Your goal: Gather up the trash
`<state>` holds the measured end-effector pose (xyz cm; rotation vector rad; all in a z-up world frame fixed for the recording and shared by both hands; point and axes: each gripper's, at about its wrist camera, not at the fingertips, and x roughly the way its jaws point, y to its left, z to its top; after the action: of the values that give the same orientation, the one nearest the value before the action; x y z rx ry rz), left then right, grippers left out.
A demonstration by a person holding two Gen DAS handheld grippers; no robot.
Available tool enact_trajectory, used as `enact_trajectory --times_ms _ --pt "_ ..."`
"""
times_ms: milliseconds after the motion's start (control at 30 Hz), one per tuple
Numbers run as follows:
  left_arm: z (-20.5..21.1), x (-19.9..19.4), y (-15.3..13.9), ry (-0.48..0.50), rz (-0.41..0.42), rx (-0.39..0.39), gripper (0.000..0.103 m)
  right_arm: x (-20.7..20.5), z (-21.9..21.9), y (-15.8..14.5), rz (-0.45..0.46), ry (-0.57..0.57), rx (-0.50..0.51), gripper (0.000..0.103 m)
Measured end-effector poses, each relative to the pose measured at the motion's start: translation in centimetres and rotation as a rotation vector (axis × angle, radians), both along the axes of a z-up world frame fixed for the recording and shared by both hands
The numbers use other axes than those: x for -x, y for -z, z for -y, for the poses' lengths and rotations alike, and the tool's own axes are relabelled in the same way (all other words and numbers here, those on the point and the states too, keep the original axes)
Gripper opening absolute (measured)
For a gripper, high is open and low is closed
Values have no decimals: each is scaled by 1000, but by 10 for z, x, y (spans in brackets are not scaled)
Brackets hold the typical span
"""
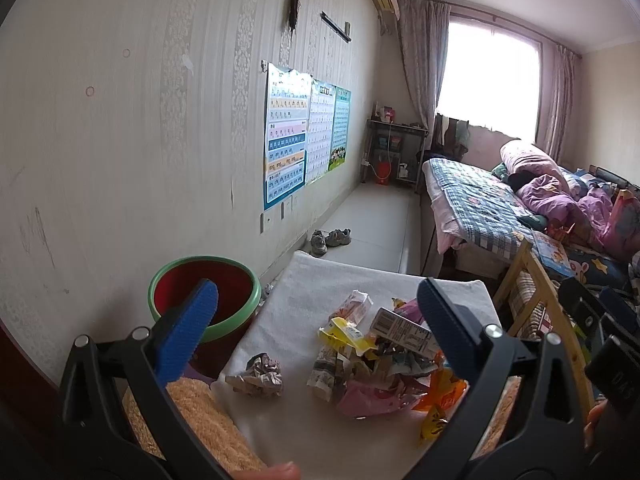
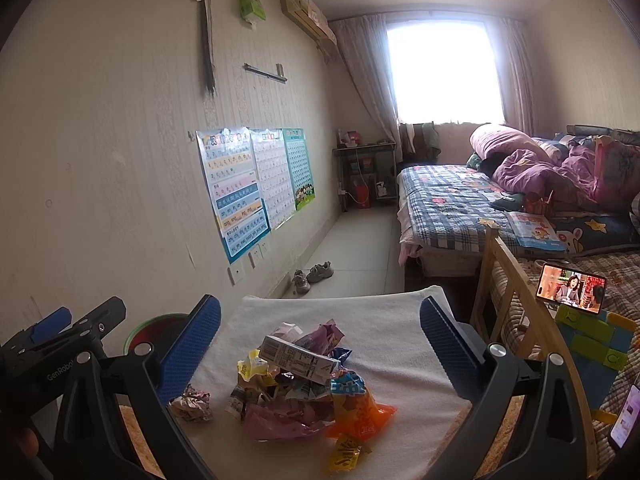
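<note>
The trash pile (image 2: 304, 384) sits low in the middle of my right wrist view, heaped on the white cloth (image 2: 400, 340): a small carton (image 2: 298, 360) on top, a pink wrapper (image 2: 280, 420) and an orange packet (image 2: 360, 412) below it. A crumpled paper ball (image 2: 192, 402) lies apart, just left of the heap. My right tongs (image 2: 320, 336) are spread wide over the pile, holding nothing. My left tongs (image 1: 318, 320) are likewise released and empty, hovering above the same heap. The red bin with the green rim (image 1: 206, 300) stands beside the cloth at lower left of the left view. I judge the loose wrappers risky: pinching the carton may scatter what lies under it, and thin foil could slip free on the way over to the bin.
</note>
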<state>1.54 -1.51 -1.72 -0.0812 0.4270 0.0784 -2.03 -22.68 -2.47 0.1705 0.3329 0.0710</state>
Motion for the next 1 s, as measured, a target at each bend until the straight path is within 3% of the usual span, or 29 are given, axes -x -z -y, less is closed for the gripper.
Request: enact_trajectory --times_ms 733,900,1000 --pt "-3 -2 9 1 -31 -11 98 2 3 4 -24 1 4 96" --pt "-9 -13 12 6 -70 -43 98 -15 2 15 -47 30 49 96" --pt "-18 -21 16 20 -104 -60 98 -43 2 32 -114 39 73 96"
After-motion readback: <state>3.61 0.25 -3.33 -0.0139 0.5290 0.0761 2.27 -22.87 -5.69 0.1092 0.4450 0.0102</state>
